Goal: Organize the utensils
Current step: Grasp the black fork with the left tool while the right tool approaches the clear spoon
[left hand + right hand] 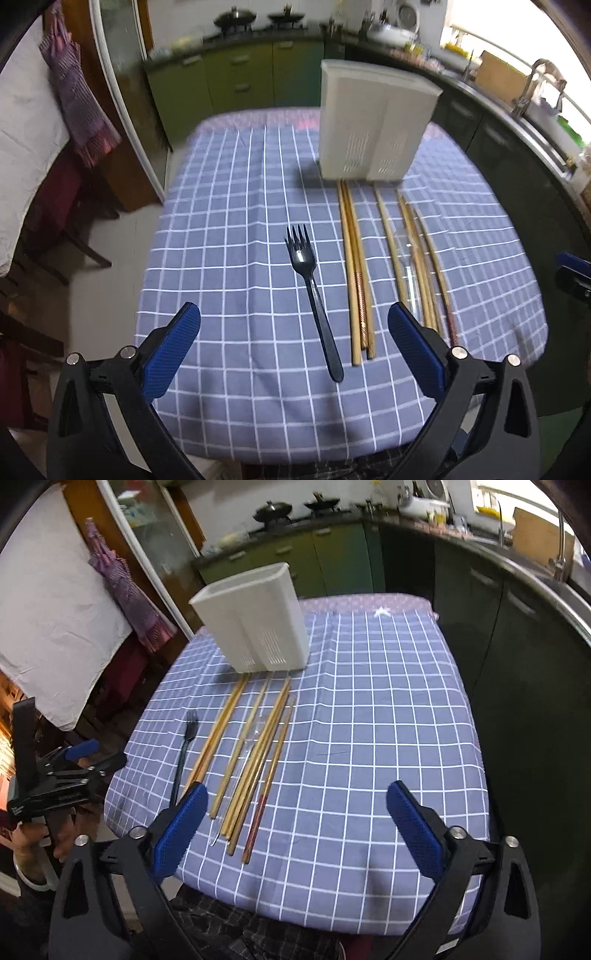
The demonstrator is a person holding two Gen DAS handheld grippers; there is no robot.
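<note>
On the bench, covered by a blue checked cloth (229,221), a black plastic fork (314,299) was laid lengthwise with its tines toward a white two-compartment utensil holder (373,122), and bamboo chopsticks (356,280) were spread just beside it, their tips reaching the holder's foot. This alignment was judged to favour a lift by the near ends followed by an upright drop into a compartment. The left gripper (293,347) was held above the near edge with its jaws spread wide and empty, the fork's handle lying between them; the right gripper (295,823) was likewise held agape over bare cloth (nothing was gripped by either). The holder's interior was hidden from both views. Something clear lay among the chopsticks (258,746) and could not be identified.
</note>
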